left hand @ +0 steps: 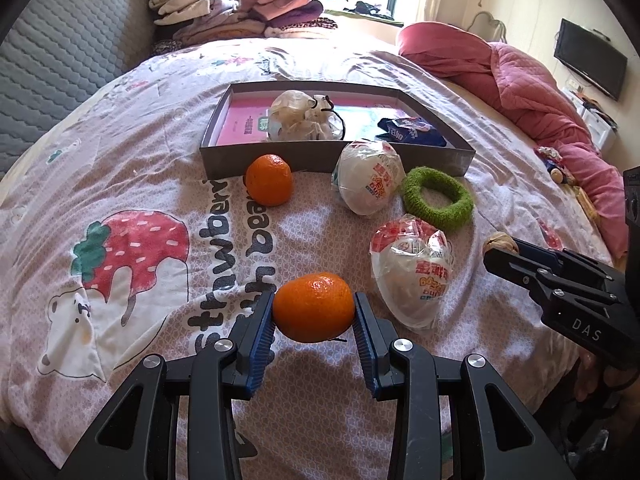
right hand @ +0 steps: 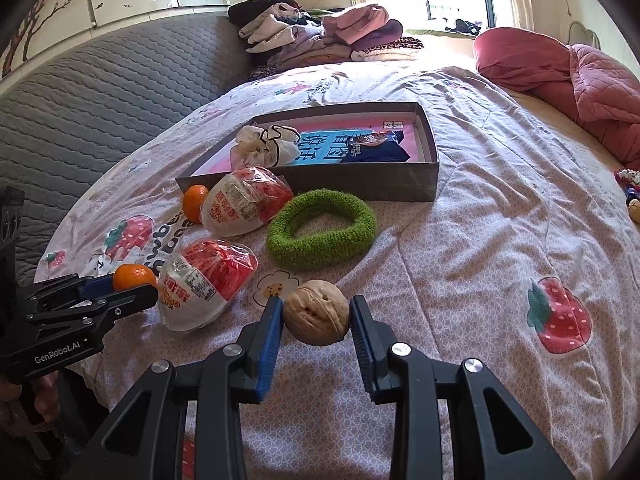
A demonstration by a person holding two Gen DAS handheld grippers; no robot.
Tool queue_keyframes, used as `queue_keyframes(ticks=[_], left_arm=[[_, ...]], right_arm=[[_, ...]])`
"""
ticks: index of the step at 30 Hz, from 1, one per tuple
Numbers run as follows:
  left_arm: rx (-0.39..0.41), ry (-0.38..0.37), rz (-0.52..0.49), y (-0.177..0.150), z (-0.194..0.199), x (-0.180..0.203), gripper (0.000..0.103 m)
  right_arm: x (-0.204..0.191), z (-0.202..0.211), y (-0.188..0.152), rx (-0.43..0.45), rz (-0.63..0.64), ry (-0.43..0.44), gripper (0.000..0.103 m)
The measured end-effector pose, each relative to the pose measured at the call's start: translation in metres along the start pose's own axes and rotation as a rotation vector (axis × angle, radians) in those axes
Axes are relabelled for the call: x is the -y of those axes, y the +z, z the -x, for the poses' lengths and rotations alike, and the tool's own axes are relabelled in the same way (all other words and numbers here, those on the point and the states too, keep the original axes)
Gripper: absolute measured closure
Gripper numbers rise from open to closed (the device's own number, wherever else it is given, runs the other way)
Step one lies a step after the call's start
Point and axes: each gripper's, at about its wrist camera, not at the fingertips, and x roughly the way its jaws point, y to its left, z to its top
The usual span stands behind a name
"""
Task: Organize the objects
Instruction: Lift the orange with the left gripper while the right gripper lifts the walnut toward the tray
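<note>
My left gripper (left hand: 314,307) is shut on an orange tangerine (left hand: 314,307), its blue pads pressing both sides just above the bedspread. My right gripper (right hand: 317,312) is shut on a brown walnut (right hand: 317,312), which also shows as the walnut (left hand: 498,243) at the fingertips in the left wrist view. A second tangerine (left hand: 269,179) lies before the grey box (left hand: 280,160). Two wrapped white snack packs (left hand: 370,182) (left hand: 412,276) and a green fuzzy ring (left hand: 437,199) lie between the grippers and the box. The box holds a bunched plastic bag (left hand: 302,116) and a dark blue packet (left hand: 410,131).
All of this rests on a pink bedspread (right hand: 500,240) with strawberry prints. A grey quilted headboard (right hand: 100,92) stands at the left, folded clothes (right hand: 320,32) at the far end, and a red quilt (right hand: 580,80) at the right. A person's hand (right hand: 44,404) holds the left gripper.
</note>
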Motion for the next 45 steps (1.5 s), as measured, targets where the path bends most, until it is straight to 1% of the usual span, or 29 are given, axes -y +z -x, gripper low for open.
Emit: queue_keyframes(ticks=[10,16,23,26,34,40,45], left_arm=[[0.028,-0.001,0.005,0.006,0.003,-0.002,0.064],[0.041,-0.014,0.013,0.011,0.001,-0.004,0.064],[0.046,-0.034,0.017,0.019,-0.005,-0.005,0.064],[0.048,-0.053,0.021,0.025,-0.007,-0.006,0.064],[0.071,-0.064,-0.006,0.042,-0.011,-0.004,0.064],[0.085,-0.072,-0.028,0.058,-0.012,0.0,0.064],[0.12,-0.07,-0.044,0.073,-0.009,0.0,0.064]], right_arm=[[-0.007,0.0,0.007,0.02,0.023,-0.006,0.068],[-0.013,-0.003,0.016,0.04,0.053,-0.005,0.068],[-0.019,-0.009,0.025,0.042,0.07,0.003,0.068],[-0.019,-0.012,0.029,0.043,0.071,0.001,0.068],[-0.019,-0.012,0.039,0.069,0.068,-0.003,0.068],[-0.021,-0.015,0.053,0.088,0.072,0.014,0.068],[-0.022,-0.019,0.066,0.102,0.081,0.02,0.068]])
